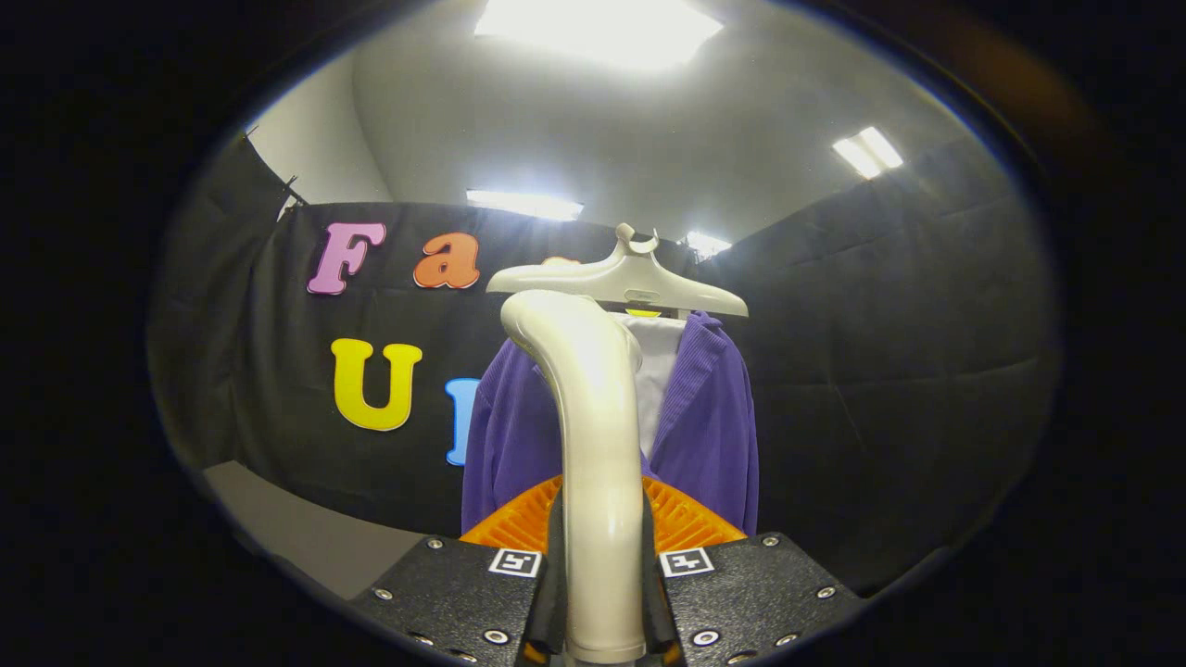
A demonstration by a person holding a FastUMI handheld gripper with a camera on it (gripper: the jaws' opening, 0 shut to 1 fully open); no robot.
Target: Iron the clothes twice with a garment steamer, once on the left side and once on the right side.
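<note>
Steamer handle [602,482] stands upright btwn the two fingers of the tongs [604,593], both fingers pressed on it, its top curving fwd toward the garment [709,426]. Garment hangs on a hanger [639,278] just beyond the handle, w/ the handle in front of its middle, left panel showing left of the handle & right panel to the right. Booth wall [880,371] sits behind garment & hanger, ceiling lights [593,28] overhead.

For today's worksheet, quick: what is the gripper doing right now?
Gripper: shut on the steamer handle, with the purple garment beyond on its hanger.
</note>
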